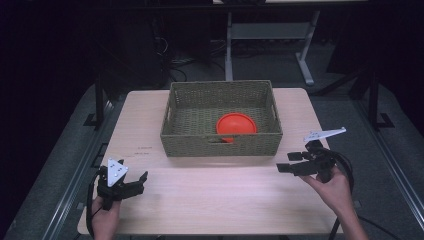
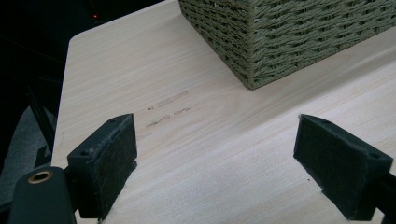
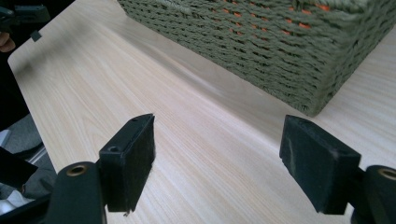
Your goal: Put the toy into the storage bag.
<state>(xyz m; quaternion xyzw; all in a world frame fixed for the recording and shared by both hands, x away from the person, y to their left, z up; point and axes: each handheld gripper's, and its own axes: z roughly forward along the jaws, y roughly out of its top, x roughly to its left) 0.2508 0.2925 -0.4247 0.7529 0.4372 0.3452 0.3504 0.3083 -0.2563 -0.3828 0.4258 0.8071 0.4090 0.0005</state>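
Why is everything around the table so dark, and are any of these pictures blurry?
High view: light falls on the table and wicker basket; the room behind is in deep shadow. Left gripper view: the basket casts a soft shadow on the wood, and the near pads are sharp. Right gripper view: the table's far corner looks soft.

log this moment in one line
left claw open, empty | right claw open, empty | bowl in basket | both claws off basket
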